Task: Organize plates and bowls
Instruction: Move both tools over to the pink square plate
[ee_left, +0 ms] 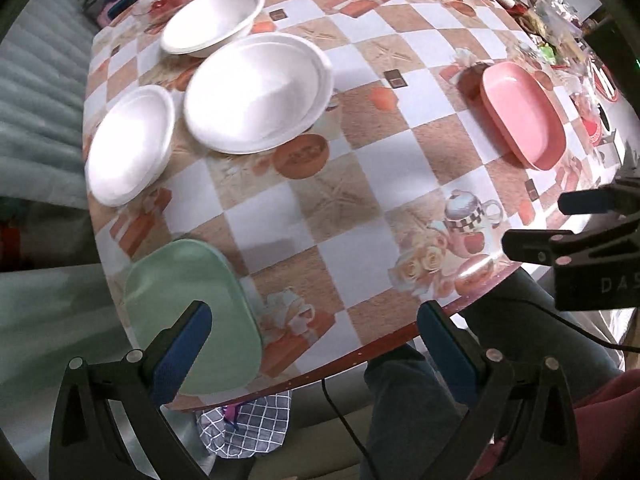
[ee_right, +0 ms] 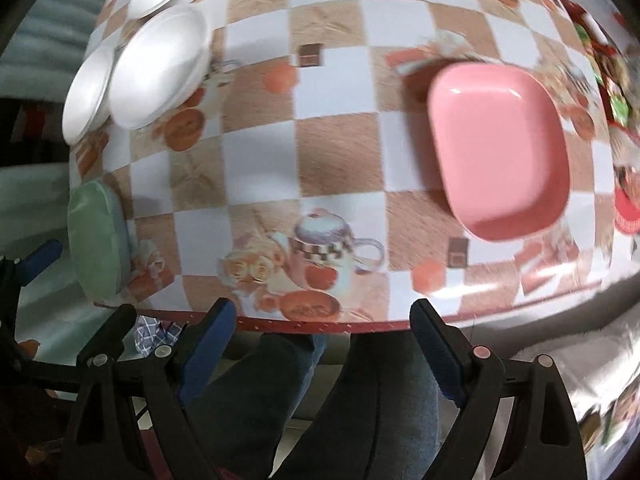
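Both claws hang just off the near edge of the table (ee_left: 360,184), above the person's knees, and neither holds anything: the left claw (ee_left: 314,334) stands with its blue pads wide apart, and the right claw (ee_right: 322,336) is spread just as wide. Nearest the left claw, at its left fingertip, lies the green plate (ee_left: 188,316), set at the table's near corner; from the right claw the same plate sits low and far to the left. Ahead of the right claw and to its right rests the pink dish (ee_right: 500,152), alone on the checked cloth, well apart from the green one. Farther out, ahead and to the left of both claws, three white pieces cluster together: a small white plate (ee_left: 130,148) nearest, a large white bowl (ee_left: 256,94) just beside it that seems to be two nested pieces judging by its doubled rim, and beyond those a second white bowl (ee_left: 214,20). At the far right of the table is a jumble of wrappers and packets (ee_left: 560,28), too blurred to name. As a judgement, the sorting has barely begun: apart from that possible nesting, the dishes lie scattered singly, the coloured pair is unstacked, and nearly all gathering remains to be done.
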